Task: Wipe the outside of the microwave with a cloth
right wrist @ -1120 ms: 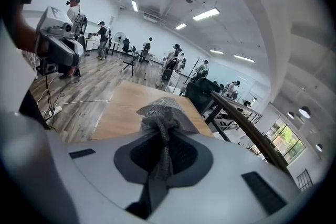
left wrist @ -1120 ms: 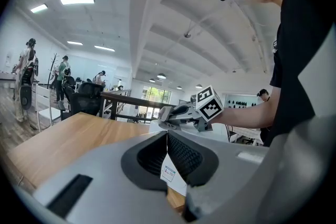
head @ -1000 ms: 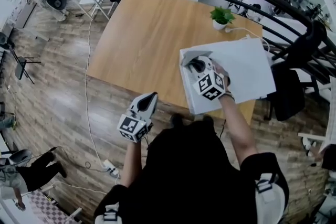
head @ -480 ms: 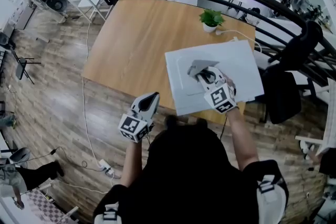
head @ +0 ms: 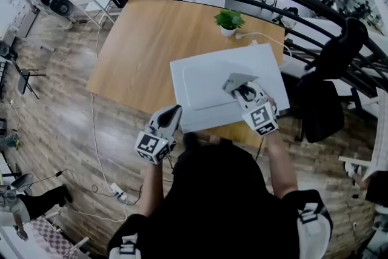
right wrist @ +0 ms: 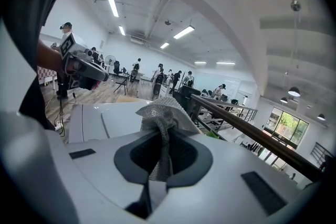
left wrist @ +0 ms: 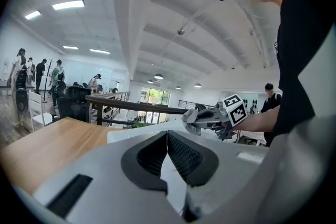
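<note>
A wooden table fills the open office floor. Off its near edge hangs the left gripper, jaws together on nothing. Just beyond, the right gripper clamps the cloth on the microwave top. A plant stands farthest.

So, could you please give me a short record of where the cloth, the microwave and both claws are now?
Appliance: white box-shaped microwave, on the light wooden table
Cloth: grey mesh cloth, on the microwave's top, right side
Right claw: shut on the cloth
Left claw: shut, empty, held off the table's near edge
Background: small green potted plant at the table's far edge
</note>
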Tool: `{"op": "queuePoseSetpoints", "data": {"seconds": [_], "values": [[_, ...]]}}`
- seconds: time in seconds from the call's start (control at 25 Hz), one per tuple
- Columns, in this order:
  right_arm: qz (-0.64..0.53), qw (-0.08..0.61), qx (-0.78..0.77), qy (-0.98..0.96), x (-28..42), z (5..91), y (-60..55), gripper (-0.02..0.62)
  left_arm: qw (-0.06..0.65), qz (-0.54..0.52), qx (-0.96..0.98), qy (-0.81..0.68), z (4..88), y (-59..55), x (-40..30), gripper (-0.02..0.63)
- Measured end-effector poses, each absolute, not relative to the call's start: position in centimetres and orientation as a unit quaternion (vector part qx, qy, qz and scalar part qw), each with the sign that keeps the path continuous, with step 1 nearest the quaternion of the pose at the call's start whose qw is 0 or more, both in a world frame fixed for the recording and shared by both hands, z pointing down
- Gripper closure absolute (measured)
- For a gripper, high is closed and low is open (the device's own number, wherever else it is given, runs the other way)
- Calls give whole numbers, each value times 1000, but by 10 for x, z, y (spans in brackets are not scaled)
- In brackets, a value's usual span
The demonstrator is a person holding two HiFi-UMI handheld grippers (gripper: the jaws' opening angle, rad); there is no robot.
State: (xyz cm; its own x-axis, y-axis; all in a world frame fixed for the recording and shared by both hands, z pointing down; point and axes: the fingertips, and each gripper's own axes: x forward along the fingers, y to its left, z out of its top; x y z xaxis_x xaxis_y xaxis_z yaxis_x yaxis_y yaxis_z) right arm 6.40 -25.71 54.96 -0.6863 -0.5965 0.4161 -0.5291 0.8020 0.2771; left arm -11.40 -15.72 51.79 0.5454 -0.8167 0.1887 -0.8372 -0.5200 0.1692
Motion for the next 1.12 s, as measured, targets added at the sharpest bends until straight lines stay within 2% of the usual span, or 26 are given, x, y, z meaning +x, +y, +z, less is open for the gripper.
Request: {"op": "queuePoseSetpoints", "data": {"seconds": [0.48, 1.12], "values": [[-67, 243, 304, -919, 134, 556, -248, 580, 125, 50, 867, -480, 517, -152, -43, 603], [-72, 225, 298, -925, 171, 555, -233, 580, 127, 66, 868, -476, 520, -138, 4, 603]]}}
